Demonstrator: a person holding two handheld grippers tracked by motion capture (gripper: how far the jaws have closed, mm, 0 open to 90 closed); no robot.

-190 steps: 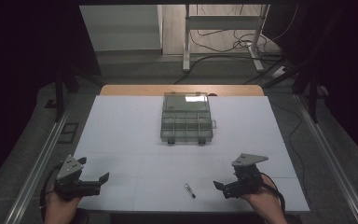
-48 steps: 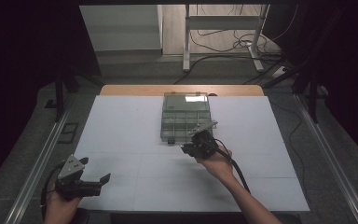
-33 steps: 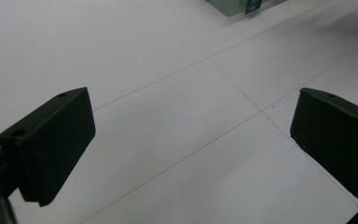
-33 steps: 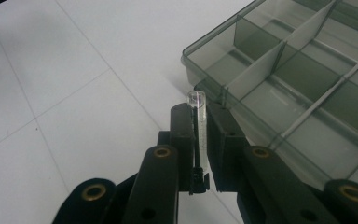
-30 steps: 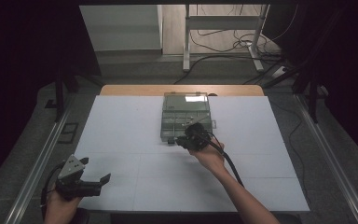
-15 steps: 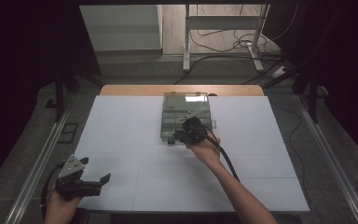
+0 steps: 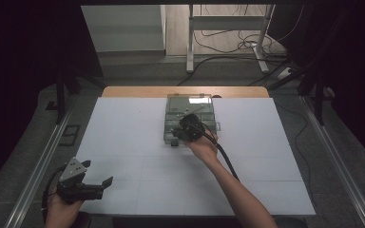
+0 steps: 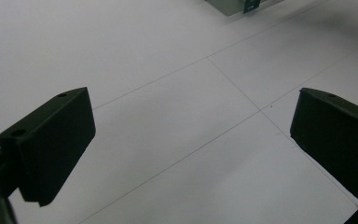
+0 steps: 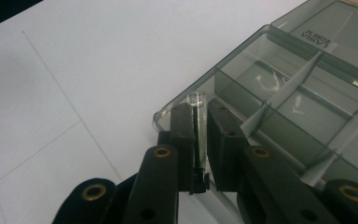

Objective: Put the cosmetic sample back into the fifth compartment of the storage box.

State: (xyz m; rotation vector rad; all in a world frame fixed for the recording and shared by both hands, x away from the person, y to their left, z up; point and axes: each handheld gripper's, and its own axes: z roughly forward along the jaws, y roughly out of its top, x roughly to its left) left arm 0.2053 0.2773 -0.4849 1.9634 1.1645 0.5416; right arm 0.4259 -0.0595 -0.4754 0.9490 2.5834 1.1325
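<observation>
High view first: the right claw (image 7: pixel 183 132) is out over the near-left corner of the clear compartment box (image 7: pixel 204 107), which sits toward the 12 o'clock end of the white worktop (image 7: pixel 123 123), a bit right of centre. The person's right forearm runs in from about 5 o'clock, with the black cable trailing beside it.

Right gripper view is where you see the good stuff. The right claw (image 9: pixel 200 140) is pinched nearly closed on a small clear tube (image 9: pixel 198 121) with a dark tip at its lower end. The tube stands pretty much upright between the two pads, its round open top poking out just above them. It's right at the rounded corner of the box (image 9: pixel 279 65), just beside the corner wall, but I can't tell if it's touching the box or hanging slightly over it. Behind it you can see the smoky dividers and a few compartments, with a label on the lid part at roughly 1 o'clock.

The left claw (image 7: pixel 95 187) is parked way off at the 7 o'clock corner of the worktop, well apart from the box. In the left gripper view its jaws are spread wide with nothing between them, just bare white worktop (image 8: pixel 168 116) with thin grid lines, and a corner of the box (image 8: pixel 235 5) peeking in at 12 o'clock.
</observation>
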